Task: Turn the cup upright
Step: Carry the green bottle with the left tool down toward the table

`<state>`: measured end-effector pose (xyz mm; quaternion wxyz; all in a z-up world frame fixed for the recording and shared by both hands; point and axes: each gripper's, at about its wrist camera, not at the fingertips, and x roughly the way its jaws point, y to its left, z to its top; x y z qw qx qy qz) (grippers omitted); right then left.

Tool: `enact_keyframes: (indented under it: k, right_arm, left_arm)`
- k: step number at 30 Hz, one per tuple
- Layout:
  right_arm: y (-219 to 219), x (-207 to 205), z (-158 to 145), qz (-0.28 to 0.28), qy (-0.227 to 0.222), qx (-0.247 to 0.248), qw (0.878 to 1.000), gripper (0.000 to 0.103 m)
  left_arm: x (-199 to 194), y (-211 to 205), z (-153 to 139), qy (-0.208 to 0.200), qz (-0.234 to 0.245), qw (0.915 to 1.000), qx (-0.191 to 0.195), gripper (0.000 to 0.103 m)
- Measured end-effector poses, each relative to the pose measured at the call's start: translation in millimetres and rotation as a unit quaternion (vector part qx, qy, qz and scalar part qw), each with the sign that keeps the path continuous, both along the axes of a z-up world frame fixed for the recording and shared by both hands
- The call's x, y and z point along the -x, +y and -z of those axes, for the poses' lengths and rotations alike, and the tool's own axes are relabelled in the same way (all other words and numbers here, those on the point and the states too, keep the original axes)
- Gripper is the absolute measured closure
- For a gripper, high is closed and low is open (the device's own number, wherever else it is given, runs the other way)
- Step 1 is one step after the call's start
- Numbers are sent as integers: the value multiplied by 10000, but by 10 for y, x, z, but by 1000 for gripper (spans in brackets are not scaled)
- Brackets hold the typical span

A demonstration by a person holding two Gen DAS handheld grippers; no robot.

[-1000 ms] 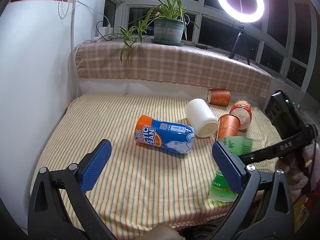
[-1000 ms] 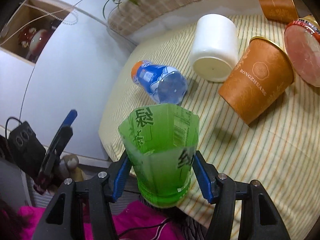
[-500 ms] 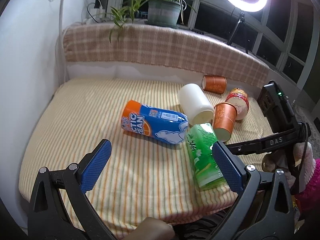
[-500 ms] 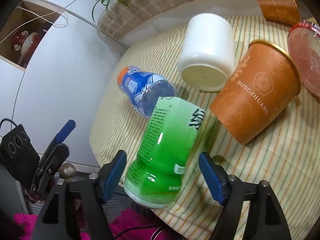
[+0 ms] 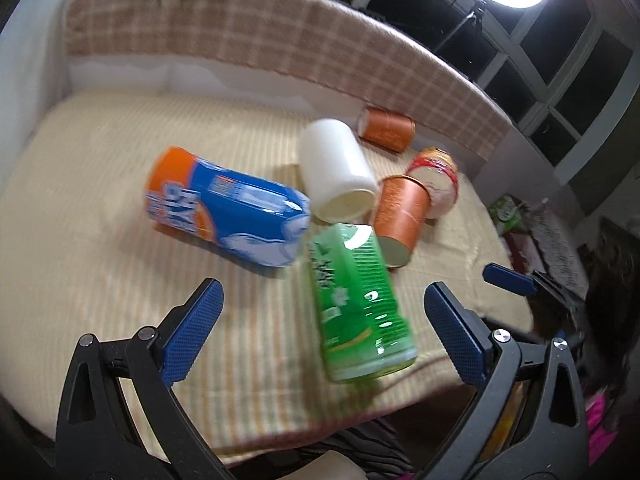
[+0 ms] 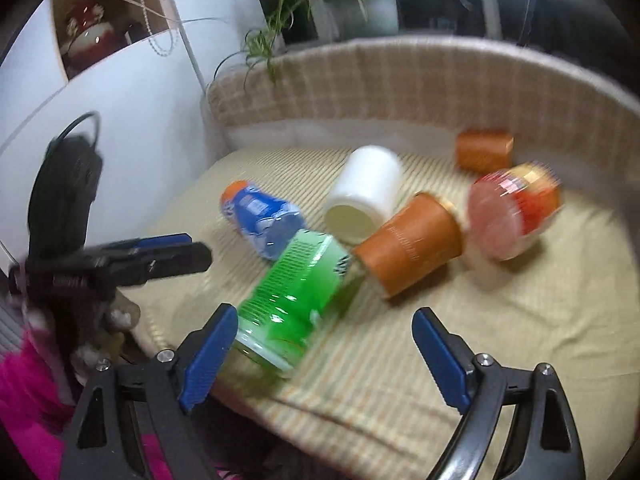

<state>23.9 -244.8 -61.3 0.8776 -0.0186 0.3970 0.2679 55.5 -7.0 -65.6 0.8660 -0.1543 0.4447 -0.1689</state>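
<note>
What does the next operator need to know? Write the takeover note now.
Left gripper: open, holding nothing, hovering over the near edge of the striped cloth.
Right gripper: open, holding nothing.
Green cup: lying on its side near the front edge, between the left gripper's fingers but not clamped.
Also on their sides: blue-and-orange cup, white cup, orange paper cup and a second one at the back, and the red-labelled cup.
Done: nothing stands upright.
Left: grasp a cup and set it upright; the green one is closest.
</note>
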Motion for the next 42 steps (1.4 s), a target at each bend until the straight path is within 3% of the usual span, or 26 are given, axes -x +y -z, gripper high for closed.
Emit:
enact_keyframes:
  k: [5, 14, 25, 31, 35, 42]
  right_arm:
    - [-167, 211, -76, 339, -364, 168, 9986, 12]
    - [-376, 268, -85, 763, -447, 171, 9959, 12]
    - [-424, 254, -23, 894, -370, 180, 9951, 12]
    - [-459, 228, 19, 966, -316, 165, 9947, 12]
    - [-506, 206, 35, 1054, -268, 103, 9940, 12]
    - [-551, 193, 41, 1158, -216, 58, 9930, 12]
  left_arm:
    - [-253, -66, 166, 562, 109, 9972, 482, 9]
    - [-499, -114, 393, 1108, 148, 9903, 819, 18]
    - [-636, -195, 518, 1313, 224, 9876, 827, 18]
    - [-692, -251, 596, 1427, 275, 9860, 811, 26]
    - [-700, -296, 624, 1478, 353, 9854, 762, 42]
    - [-657, -360, 544, 1293, 402, 9889, 615, 44]
